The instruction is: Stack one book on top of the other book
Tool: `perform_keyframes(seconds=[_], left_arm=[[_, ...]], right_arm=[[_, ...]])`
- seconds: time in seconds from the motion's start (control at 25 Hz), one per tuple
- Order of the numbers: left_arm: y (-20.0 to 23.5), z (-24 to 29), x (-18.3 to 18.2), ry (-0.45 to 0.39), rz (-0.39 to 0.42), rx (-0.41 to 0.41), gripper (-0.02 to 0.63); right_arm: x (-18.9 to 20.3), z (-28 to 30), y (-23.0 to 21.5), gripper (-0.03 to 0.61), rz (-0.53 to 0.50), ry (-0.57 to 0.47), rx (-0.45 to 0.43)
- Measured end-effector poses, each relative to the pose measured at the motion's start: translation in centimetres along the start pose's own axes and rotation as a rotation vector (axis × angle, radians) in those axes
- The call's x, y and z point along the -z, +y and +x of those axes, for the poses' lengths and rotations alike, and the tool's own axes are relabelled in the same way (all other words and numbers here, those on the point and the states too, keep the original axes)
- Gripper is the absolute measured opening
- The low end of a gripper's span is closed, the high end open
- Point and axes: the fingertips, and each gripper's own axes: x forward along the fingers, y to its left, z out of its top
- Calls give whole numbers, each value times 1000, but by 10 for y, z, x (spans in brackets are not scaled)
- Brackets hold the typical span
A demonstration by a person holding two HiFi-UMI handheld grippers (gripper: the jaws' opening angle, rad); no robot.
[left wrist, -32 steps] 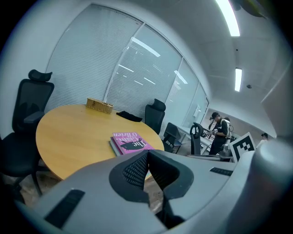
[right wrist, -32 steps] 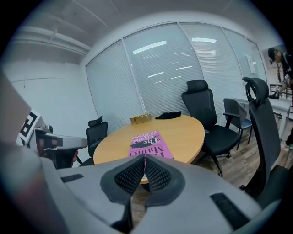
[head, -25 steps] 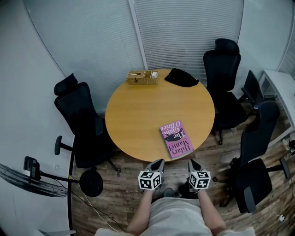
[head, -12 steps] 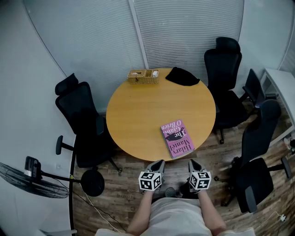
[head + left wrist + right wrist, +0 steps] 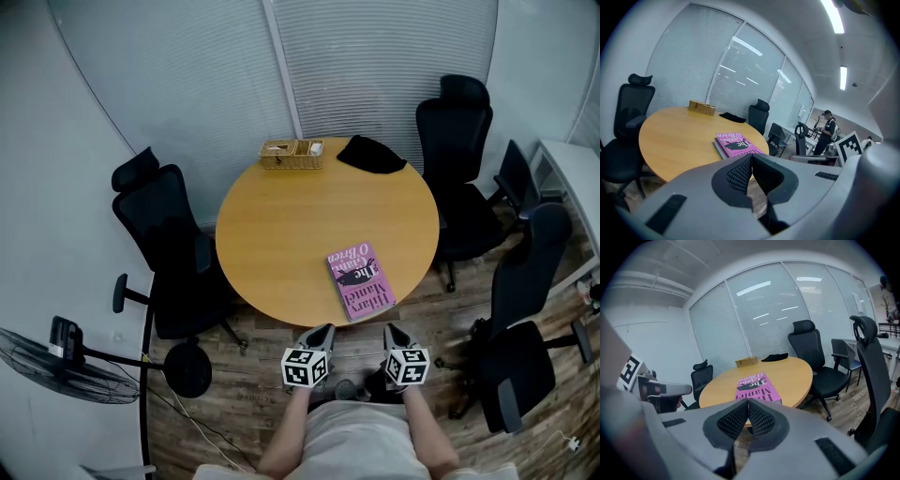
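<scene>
My left gripper [image 5: 322, 334] and right gripper [image 5: 394, 334] are both pinched shut and empty, off the table's [image 5: 281, 234] near edge. The pink book [image 5: 359, 281] lies near-right, seemingly atop a second book [image 5: 717, 146]. Risk: the stack sits close to the rim, so a careless nudge from me could slide it off.

A pink book [image 5: 358, 281] with a black figure and pale lettering on its cover lay flat and closed at about 5 o'clock on the round table [image 5: 281, 234], near the rim, its long axis running 11 to 5. It rested on a darker-edged book [image 5: 717, 146].
</scene>
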Motion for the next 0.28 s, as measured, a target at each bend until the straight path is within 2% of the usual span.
perform_keyframes(seconds=[0.28], left_arm=[[-1, 3, 1, -1, -1, 2, 29]], right_arm=[[1, 2, -3, 21, -4, 3, -3]])
